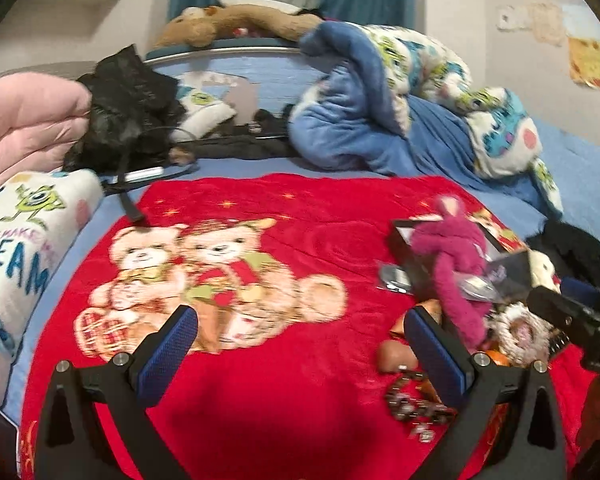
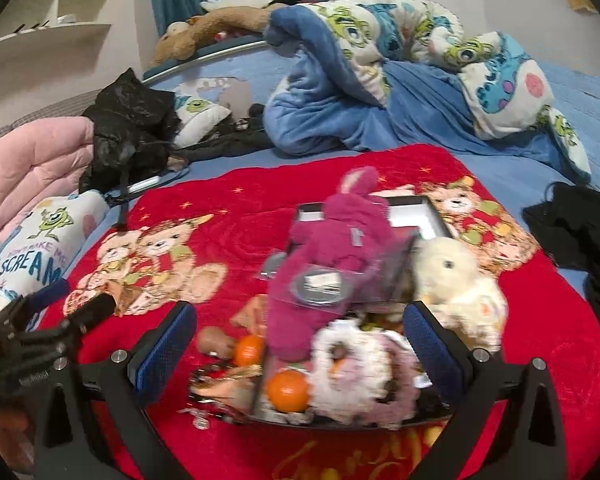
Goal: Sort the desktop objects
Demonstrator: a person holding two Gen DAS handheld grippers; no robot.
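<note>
- Two grippers, both spread wide, holding nothing.
- L gripper [image 1: 300, 332] over bare red blanket [image 1: 284, 216] on bed.
- R gripper [image 2: 300, 332] over toy pile: pink plush [image 2: 332, 248], oranges [image 2: 288, 390], cream plush [image 2: 456, 280].

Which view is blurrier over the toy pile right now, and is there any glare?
Right wrist view: the fluffy white ring and cream plush smear with motion blur. Left wrist view: the pink plush is soft, the bear print sharper. No glare; fisheye corners go dark.
</note>
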